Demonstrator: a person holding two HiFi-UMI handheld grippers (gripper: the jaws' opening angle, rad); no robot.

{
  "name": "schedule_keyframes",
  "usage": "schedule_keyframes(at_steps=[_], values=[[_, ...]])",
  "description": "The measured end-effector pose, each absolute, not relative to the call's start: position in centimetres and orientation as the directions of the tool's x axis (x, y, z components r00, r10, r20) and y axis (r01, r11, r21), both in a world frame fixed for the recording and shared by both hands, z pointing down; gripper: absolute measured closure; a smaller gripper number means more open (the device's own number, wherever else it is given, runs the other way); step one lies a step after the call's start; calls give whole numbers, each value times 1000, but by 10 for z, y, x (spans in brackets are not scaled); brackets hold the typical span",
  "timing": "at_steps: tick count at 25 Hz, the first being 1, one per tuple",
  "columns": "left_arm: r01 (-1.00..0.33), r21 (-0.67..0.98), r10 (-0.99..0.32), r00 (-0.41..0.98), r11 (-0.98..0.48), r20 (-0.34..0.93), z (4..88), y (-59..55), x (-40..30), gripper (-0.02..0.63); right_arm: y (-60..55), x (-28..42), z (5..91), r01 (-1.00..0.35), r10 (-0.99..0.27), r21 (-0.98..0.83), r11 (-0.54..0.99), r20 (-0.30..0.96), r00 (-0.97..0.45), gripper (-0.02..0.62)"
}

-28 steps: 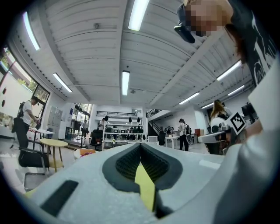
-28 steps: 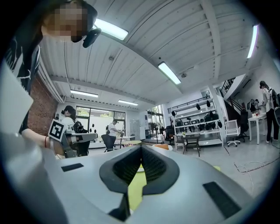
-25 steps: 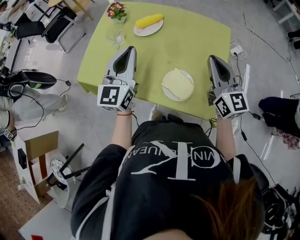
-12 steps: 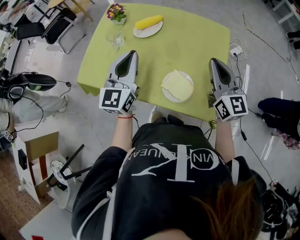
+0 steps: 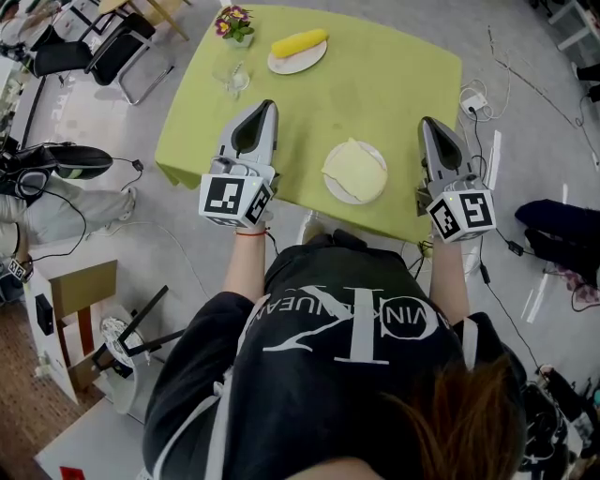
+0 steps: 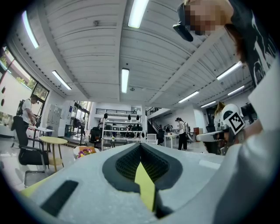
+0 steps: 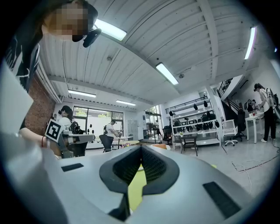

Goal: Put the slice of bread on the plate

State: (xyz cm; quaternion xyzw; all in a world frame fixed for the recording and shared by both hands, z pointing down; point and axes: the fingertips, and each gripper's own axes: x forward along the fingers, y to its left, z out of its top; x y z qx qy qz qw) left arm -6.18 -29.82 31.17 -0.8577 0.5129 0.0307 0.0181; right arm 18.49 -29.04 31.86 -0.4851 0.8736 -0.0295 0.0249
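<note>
In the head view a pale slice of bread (image 5: 354,170) lies flat on a white plate (image 5: 374,149) near the front edge of the green table (image 5: 375,84). My left gripper (image 5: 263,106) hovers over the table to the left of the plate, jaws shut and empty. To the right of the plate my right gripper (image 5: 428,123) is held over the table's edge, also shut with nothing in it. In the left gripper view the left gripper (image 6: 141,147) shows its jaws met at the tips, and the right gripper (image 7: 141,149) looks the same in its own view.
At the table's far side stand a second plate with a yellow corn cob (image 5: 298,43), a clear glass (image 5: 232,77) and a small flower pot (image 5: 232,22). Black chairs (image 5: 103,52) stand left of the table; cables and a power strip (image 5: 472,99) lie on the floor at the right.
</note>
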Motion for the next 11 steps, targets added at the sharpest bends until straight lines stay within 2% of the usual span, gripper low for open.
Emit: schedule_keyframes(at_steps=[11], values=[[-889,-5,-887,458,-458,-66,311,-294,-63,597,-290,182,321,-829,-832,-77,554,-7,-555,595]])
